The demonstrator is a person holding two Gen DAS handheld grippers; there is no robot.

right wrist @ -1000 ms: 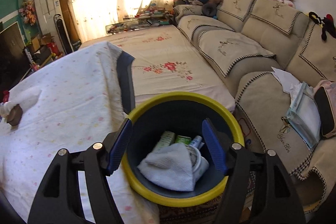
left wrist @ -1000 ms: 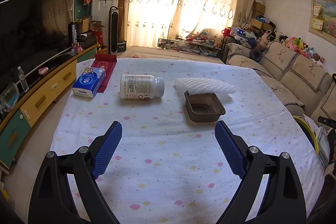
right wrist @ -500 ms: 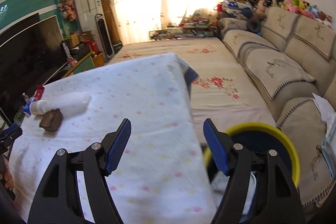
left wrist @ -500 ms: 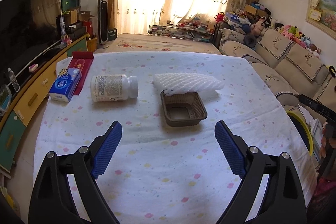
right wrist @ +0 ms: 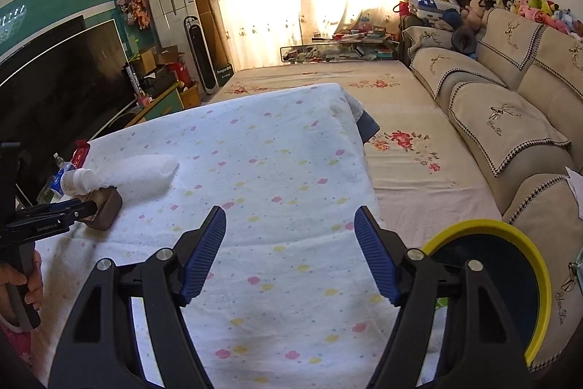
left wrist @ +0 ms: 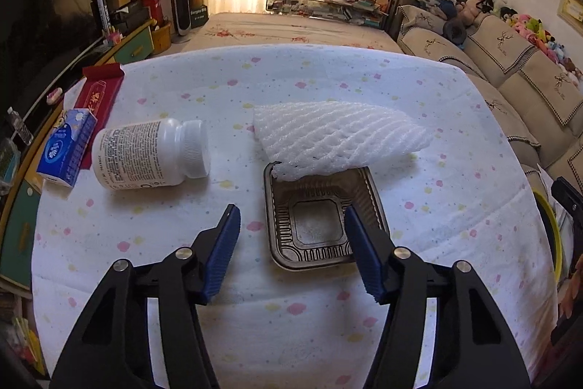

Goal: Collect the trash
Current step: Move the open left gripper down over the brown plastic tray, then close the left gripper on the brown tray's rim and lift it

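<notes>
A brown plastic tray (left wrist: 320, 217) lies on the spotted tablecloth (left wrist: 291, 323), with a white foam net (left wrist: 339, 141) resting on its far rim. A white pill bottle (left wrist: 145, 152) lies on its side to the left. My left gripper (left wrist: 291, 208) is closing around the tray's left wall. One finger is over the cloth and the other over the tray's inside, and the pads do not visibly press on it. In the right wrist view the left gripper (right wrist: 87, 206) reaches the tray (right wrist: 107, 212). My right gripper (right wrist: 289, 210) hangs open over the cloth with nothing between its fingers.
A dark bin with a yellow rim (right wrist: 539, 279) stands beside the table's right edge, by the sofa (right wrist: 510, 119). A blue tissue pack (left wrist: 67, 148) and a red packet (left wrist: 98, 93) lie at the table's left. A TV (right wrist: 65, 79) and cabinet run along the left wall.
The left gripper moved forward and down to the brown tray, and its jaws narrowed. The right gripper swung from above the bin to over the table.
</notes>
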